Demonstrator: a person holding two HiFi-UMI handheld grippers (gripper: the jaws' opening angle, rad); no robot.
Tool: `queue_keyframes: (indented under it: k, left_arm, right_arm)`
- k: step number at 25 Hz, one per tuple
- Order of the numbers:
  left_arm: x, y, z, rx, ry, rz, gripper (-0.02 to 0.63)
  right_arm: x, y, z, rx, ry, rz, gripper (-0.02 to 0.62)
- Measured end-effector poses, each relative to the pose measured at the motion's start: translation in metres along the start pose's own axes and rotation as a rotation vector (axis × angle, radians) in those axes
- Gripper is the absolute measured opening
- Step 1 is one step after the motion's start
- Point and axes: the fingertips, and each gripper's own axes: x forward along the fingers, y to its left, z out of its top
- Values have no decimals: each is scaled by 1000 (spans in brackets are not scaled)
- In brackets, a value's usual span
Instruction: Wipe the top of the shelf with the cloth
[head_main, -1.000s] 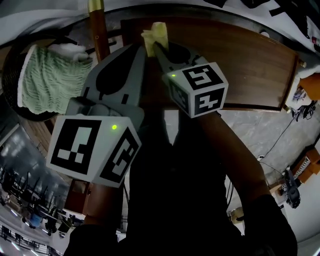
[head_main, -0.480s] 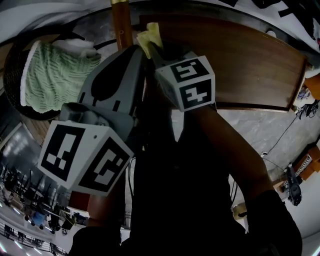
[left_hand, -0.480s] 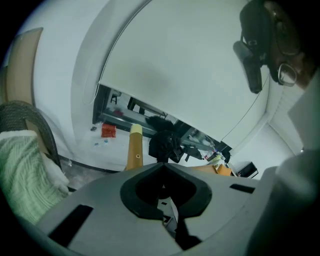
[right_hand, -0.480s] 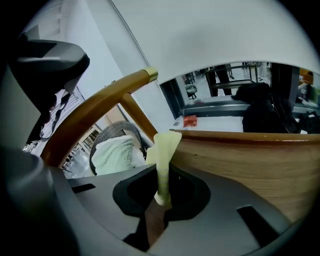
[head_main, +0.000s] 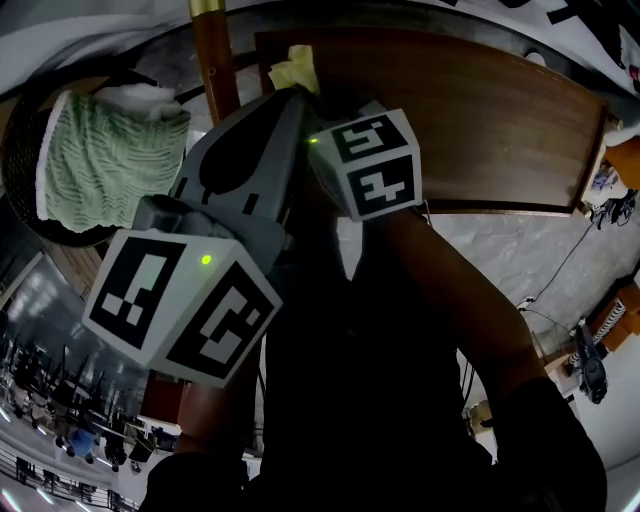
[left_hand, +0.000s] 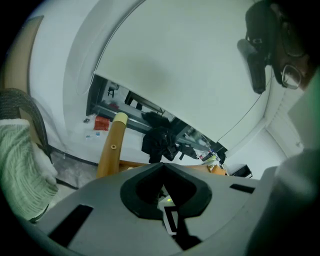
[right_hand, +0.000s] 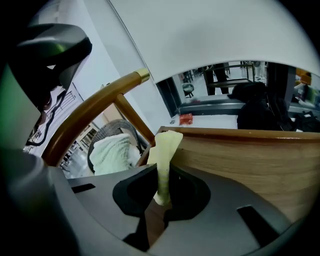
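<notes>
Shifted slightly left, the right hand-held gripper pinches the cloth, which points lengthwise beyond its jaws.

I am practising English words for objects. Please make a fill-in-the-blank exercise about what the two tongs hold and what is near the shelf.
1. The right tongs are shut on a pale yellow ____.
2. The left tongs are shut and hold ____.
3. The green towel lies in a dark ____.
4. The top of the shelf is made of brown ____.

Missing words: cloth; nothing; basket; wood.
</notes>
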Motion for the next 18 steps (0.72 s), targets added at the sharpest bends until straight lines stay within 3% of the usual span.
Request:
queue_keyframes:
  k: [15, 18]
  left_arm:
    - [68, -36, -44, 67, 119, 29, 9]
    - [84, -47, -57, 43, 144, 6, 9]
  right_arm:
    - [-53, -78, -24, 57, -20, -63, 48]
    - [-65, -93, -28, 64, -27, -79, 48]
